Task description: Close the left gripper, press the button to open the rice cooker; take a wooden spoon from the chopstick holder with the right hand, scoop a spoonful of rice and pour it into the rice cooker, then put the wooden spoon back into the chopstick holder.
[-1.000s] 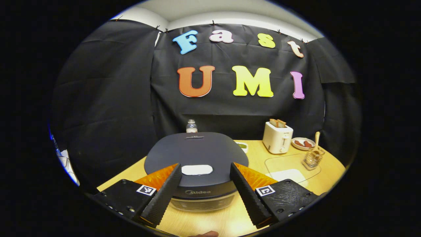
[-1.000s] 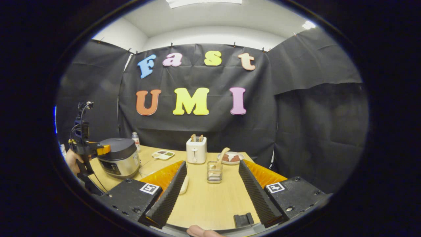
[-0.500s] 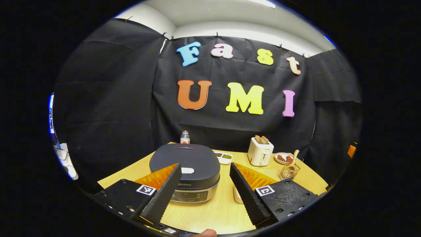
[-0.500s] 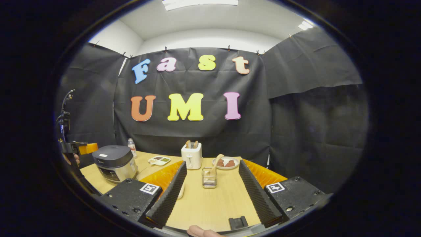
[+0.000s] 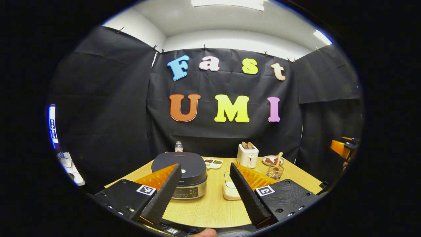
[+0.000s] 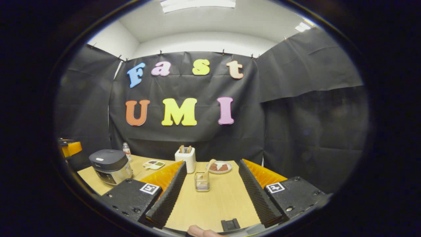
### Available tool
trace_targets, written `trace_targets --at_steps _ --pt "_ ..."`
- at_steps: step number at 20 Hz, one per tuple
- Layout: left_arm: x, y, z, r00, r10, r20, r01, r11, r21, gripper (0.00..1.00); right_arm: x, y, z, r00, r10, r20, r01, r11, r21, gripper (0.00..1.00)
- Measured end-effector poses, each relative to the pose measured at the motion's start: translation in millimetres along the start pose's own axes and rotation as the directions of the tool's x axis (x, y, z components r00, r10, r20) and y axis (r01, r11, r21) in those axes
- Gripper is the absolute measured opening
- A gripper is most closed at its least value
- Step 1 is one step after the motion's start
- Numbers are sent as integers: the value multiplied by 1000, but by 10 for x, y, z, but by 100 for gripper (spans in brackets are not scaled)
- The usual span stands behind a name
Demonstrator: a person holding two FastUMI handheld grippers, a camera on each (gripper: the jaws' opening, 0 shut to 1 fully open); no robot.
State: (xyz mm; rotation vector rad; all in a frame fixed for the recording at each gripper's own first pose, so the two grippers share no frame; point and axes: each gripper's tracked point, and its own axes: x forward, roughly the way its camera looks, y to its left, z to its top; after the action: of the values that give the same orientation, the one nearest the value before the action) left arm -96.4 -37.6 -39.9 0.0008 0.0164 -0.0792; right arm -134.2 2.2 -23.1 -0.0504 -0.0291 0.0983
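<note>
Tongs [image 5: 204, 194] agape, off table edge [image 5: 210, 225]

Left claw [image 5: 204, 187] gapes wide before the lidded rice cooker [image 5: 181, 171] on the table [image 5: 210, 207].

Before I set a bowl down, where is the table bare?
The near strip of the table in front of the chopstick holder is bare, as is the front edge between the rice cooker and the white container. The back is crowded: toaster, plate, compartment dish, bottle.
</note>
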Motion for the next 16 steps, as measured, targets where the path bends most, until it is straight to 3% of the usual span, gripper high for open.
trace_targets --at_steps 1,2,3,6,7,9,10,15,16 --pt "-55 -31 1 1000 -7 13 7 1000 17 94 -7 8 -18 1000 0 -6 0 1000 0 100" --pt "-106 -42 8 1000 -9 22 8 1000 28 84 -17 33 -32 1000 4 -11 -4 1000 -1 100" --pt "-168 -46 23 1000 -8 30 7 999 33 94 -29 58 -35 1000 9 -16 -10 1000 -1 100" --pt "-298 -72 114 998 -14 54 12 1000 29 94 -48 80 5 1000 9 -17 -10 1000 -13 100" --pt "-316 -93 138 998 -20 60 19 999 25 100 -62 84 36 1000 5 -14 -5 1000 -20 100" --pt "-329 -70 190 998 -24 67 22 1000 22 100 -93 103 100 1000 2 -10 -2 1000 -27 99" --pt "-334 -65 204 997 -22 74 21 1000 21 94 -108 134 127 1000 9 -10 -9 1000 -22 98" --pt "-346 -129 167 997 -32 71 31 999 17 95 -186 217 169 999 41 -21 -40 999 4 100" --pt "-371 -118 151 997 -30 71 29 999 23 100 -205 208 183 999 41 -17 -40 999 2 100"
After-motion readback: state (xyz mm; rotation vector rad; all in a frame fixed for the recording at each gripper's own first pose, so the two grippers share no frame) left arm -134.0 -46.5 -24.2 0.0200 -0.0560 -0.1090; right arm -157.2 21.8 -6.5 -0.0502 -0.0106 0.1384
